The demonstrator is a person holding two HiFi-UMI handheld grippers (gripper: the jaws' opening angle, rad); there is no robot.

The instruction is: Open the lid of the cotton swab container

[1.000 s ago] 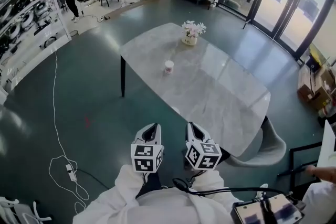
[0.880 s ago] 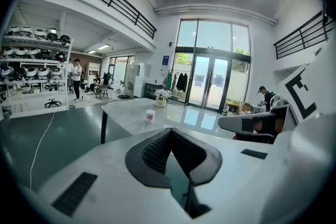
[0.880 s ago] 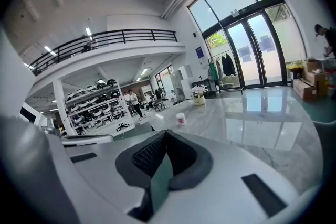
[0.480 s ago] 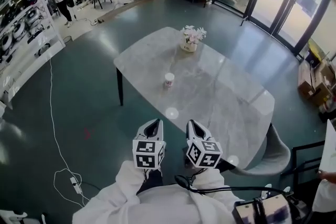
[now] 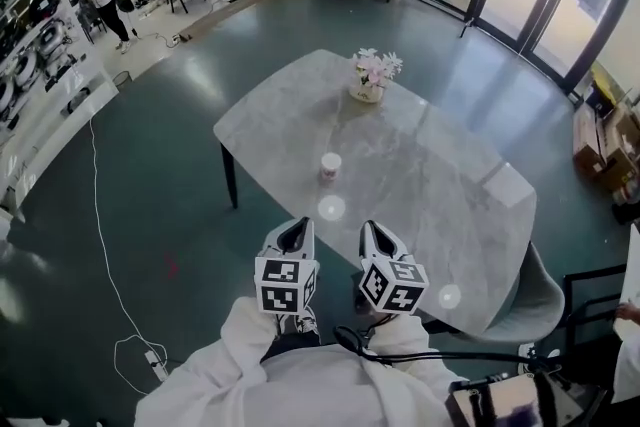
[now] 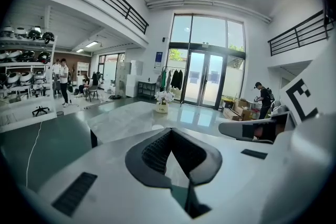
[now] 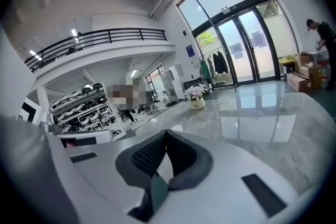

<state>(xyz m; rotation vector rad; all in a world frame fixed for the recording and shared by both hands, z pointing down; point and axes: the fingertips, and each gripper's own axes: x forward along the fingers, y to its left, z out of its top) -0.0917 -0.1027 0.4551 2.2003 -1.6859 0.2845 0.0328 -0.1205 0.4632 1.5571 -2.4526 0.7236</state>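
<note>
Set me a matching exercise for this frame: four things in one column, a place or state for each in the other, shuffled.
1. cotton swab container
2. flower pot
3. left claw
4. chair

A. shut, empty
B. far corner of the table
C. by the table's near edge
D. at the table's right corner

Pairs: 1-C, 2-B, 3-A, 4-D

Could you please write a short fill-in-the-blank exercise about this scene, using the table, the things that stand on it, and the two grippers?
1. The cotton swab container stands on the grey marble ____.
2. The jaws of the left gripper and of the right gripper are both ____.
3. The pot at the far end of the table holds ____.
4. Of the pot and the container, the ____ is nearer to the grippers.

Missing words: table; shut; flowers; container.
</note>
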